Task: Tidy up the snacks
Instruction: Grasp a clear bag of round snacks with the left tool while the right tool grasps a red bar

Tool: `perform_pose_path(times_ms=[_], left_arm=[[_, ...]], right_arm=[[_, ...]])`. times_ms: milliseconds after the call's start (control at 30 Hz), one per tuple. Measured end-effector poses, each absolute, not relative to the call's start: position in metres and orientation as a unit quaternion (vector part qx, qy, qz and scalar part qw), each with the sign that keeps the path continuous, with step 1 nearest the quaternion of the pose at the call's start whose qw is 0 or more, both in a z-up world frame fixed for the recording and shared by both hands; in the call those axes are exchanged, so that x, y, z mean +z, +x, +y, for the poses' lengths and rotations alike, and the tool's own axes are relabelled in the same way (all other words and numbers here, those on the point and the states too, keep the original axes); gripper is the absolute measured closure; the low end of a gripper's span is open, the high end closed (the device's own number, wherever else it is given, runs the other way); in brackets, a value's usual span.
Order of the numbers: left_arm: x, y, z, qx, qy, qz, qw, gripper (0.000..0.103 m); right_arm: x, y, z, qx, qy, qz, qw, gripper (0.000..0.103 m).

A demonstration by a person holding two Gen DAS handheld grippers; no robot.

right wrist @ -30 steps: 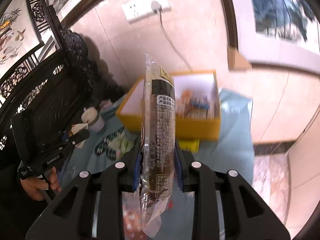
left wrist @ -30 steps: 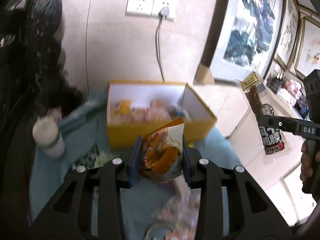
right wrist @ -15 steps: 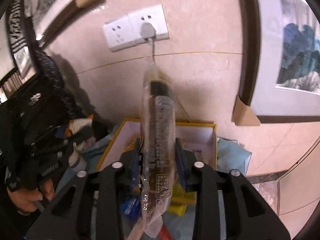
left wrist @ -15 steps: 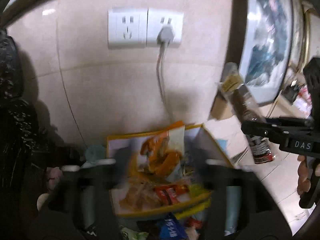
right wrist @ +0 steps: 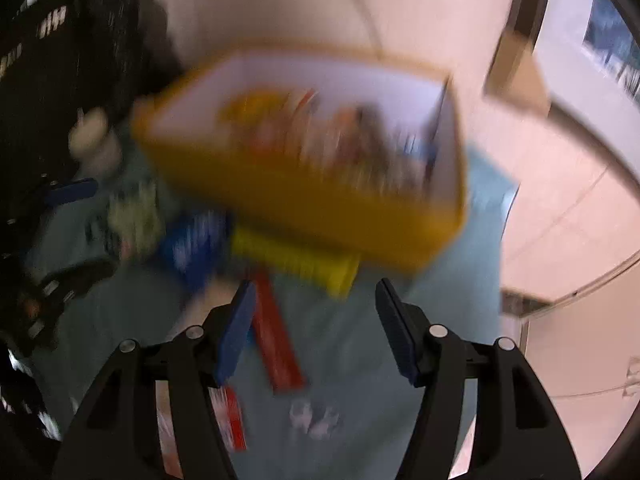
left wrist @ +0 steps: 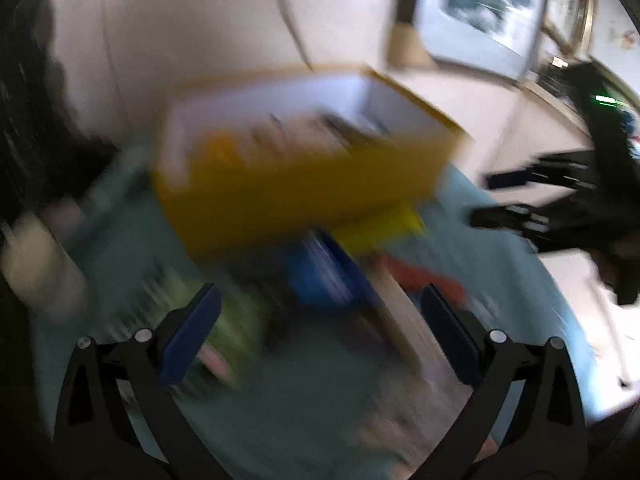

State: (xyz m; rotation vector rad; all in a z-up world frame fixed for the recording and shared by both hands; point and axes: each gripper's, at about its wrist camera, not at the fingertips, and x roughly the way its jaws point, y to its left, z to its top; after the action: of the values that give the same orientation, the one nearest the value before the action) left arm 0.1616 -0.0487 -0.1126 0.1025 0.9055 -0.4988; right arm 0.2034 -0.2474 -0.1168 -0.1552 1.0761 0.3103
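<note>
Since a second ago both grippers have let go of their packets: the orange snack bag is gone from the left gripper and the tall clear packet with a brown filling is gone from the right gripper. The jaws of both have just been opening, and nothing is between them now. The left gripper's blue pads stand wide apart; the right gripper's blue pads are apart too, less widely. Both views are heavily blurred.

Below the left gripper's open jaws lies a teal cloth strewn with loose snacks: a blue packet, a green and white packet and a pale long strip whose kind cannot be told. Beyond them is an open yellow cardboard box with a white inside, holding mixed snack packets that are too smeared to name. A flat bright yellow packet sits touching the box's near wall. A cream-coloured jar stands on the cloth at the left. The right gripper shows as a dark shape at the right edge.

In the right wrist view, a long red packet lies on the cloth just beside the left pad, and behind the box is a pale tiled wall.
</note>
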Motion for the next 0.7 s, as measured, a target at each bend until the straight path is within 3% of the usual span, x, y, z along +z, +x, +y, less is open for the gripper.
perform_pose_path(times_ms=[200, 567, 633, 700], left_arm=[[-0.149, 0.087, -0.071, -0.259, 0.094, 0.471, 0.838, 0.002], [-0.195, 0.102, -0.064, -0.134, 0.042, 0.520, 0.843, 0.003], [-0.199, 0.093, -0.045, -0.132, 0.021, 0.519, 0.844, 0.017], [-0.196, 0.084, -0.040, -0.149, 0.039, 0.505, 0.849, 0.038]], right_arm=[[-0.167, 0.175, -0.239, 0.152, -0.086, 0.545, 0.820, 0.043], [-0.201, 0.187, -0.204, 0.137, -0.134, 0.569, 0.800, 0.048], [-0.204, 0.185, -0.206, 0.138, -0.124, 0.572, 0.799, 0.053], [-0.204, 0.185, -0.209, 0.143, -0.104, 0.576, 0.798, 0.061]])
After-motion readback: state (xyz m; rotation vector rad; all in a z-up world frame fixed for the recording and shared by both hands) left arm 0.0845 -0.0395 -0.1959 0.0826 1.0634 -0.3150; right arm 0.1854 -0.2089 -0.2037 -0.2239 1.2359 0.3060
